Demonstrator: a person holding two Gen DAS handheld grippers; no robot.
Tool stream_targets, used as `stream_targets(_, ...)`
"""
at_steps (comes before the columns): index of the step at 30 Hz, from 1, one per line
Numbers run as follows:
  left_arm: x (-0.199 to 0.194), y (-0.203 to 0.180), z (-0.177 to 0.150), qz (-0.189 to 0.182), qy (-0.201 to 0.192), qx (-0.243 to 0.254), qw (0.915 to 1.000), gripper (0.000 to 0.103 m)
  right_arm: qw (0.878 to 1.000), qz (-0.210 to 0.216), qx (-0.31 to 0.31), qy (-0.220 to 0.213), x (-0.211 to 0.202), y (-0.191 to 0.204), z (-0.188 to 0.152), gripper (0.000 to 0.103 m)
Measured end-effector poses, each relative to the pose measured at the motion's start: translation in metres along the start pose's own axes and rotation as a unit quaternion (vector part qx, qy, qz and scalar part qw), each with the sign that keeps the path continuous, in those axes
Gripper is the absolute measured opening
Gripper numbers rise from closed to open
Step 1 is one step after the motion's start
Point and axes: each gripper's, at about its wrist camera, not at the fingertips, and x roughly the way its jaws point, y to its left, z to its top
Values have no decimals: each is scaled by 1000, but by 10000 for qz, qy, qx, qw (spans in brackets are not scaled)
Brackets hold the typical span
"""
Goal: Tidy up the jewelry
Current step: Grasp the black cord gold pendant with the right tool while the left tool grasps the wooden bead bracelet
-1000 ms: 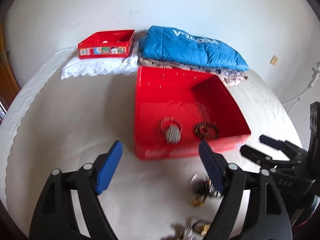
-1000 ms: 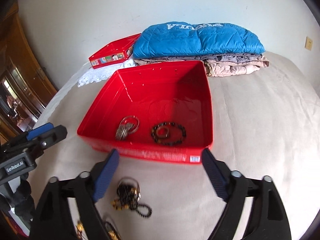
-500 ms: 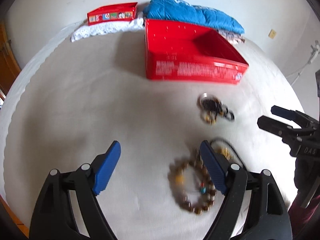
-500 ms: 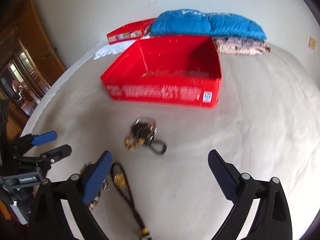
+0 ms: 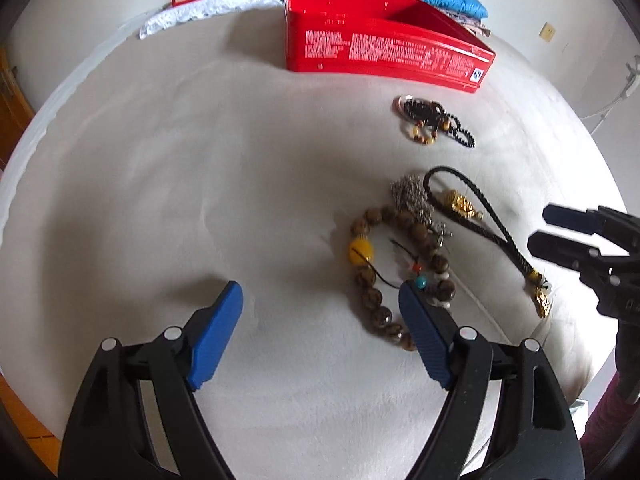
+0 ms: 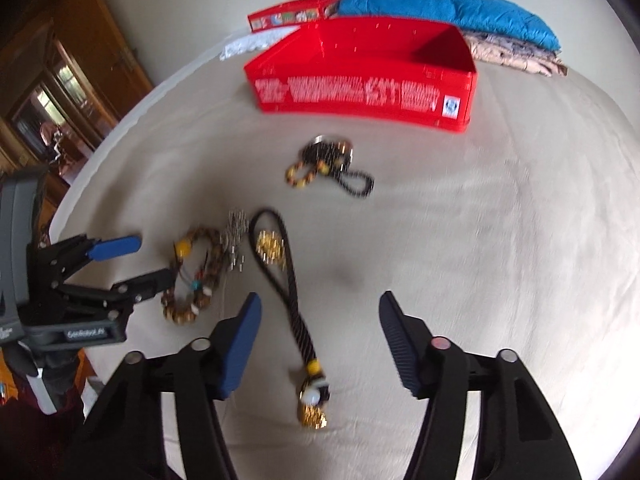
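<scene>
both claws, left [image 5: 320,312] and right [image 6: 320,320], gape empty; the limp cord [image 6: 286,280] near the bed's [image 6: 500,240] front edge suits a mid-length pinch.

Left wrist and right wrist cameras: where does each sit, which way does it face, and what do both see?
Left wrist: rides the left gripper, facing down at the bed; own open blue fingers frame the wooden bead bracelet; right gripper shows at the right edge.
Right wrist: rides the right gripper, facing down; jaws have just been closing, straddling the black cord pendant without touching it; left gripper at left.
Shared: red box, bracelet, pendant, dark bead cluster, blue jacket.
</scene>
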Motion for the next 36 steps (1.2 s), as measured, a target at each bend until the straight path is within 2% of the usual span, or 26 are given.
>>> stream_targets(6,2,-4,-2,13,2,3,10000,78,9995,22,-25,316,8,1,-13,44)
stream_targets(11,4,-10,-3,66,39,38,10000,78,9989,-152,-137,410,9,4,-18,34)
stream_targets(16,6,-15,-3,110,91,111,9998,74,9976,-379,-377,448,10,9,-24,18)
stream_targets(18,6,-19,-3,131,93,166,9997,64,9972,-424,-410,456,9,10,-25,13)
stream_targets(22,5,-21,-2,118,71,205,9997,46,9974,-395,-409,438,8,9,-27,13)
stream_targets(24,4,-20,-1,84,58,210,9997,31,9984,-165,-283,454,8,7,-25,12)
stream_targets(25,4,-19,-1,47,58,220,9997,28,9986,-60,-236,464,8,6,-24,12)
stream_targets(27,5,-20,0,6,53,235,9997,15,9988,131,-141,448,6,5,-22,12)
stream_targets(30,7,-21,2,13,36,248,9997,10,9987,405,48,301,0,1,-13,12)
stream_targets(36,3,-14,5,-183,14,130,9997,10,9978,620,187,108,-9,-2,2,12)
